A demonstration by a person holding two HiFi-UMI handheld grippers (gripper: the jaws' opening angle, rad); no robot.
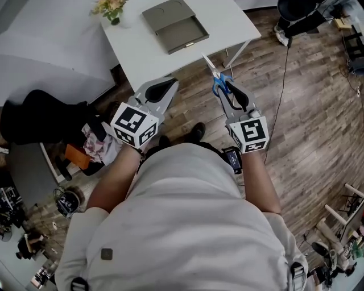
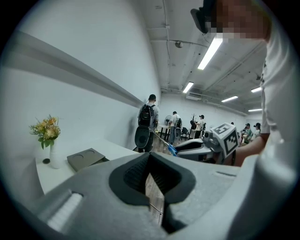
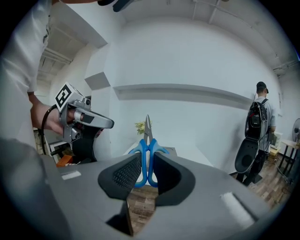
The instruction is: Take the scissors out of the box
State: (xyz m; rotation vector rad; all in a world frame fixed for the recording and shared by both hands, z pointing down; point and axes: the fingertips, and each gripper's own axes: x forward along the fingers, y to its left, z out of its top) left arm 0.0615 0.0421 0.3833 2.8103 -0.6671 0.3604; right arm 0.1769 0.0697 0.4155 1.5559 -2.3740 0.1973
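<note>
Wood-plank floor (image 1: 296,113) fills the head view. A white table (image 1: 148,57) at upper centre bears a flat grey-brown box (image 1: 175,25) and a small vase of flowers (image 1: 109,8). The scissors (image 1: 216,75) are out of the box, in the air right of centre, clamped in my right gripper (image 1: 226,94). My left gripper (image 1: 168,85) is pinched closed on nothing.

The left gripper view shows its ribbed dark pads meeting at the tips, empty.

The right gripper view shows the pads squeezing the smooth blue plastic loops, with the steel blades closed and pointing up. I judge the scissors light, stiff and sharp-tipped (slippery plastic, too), so the loops are the place to grip.
</note>
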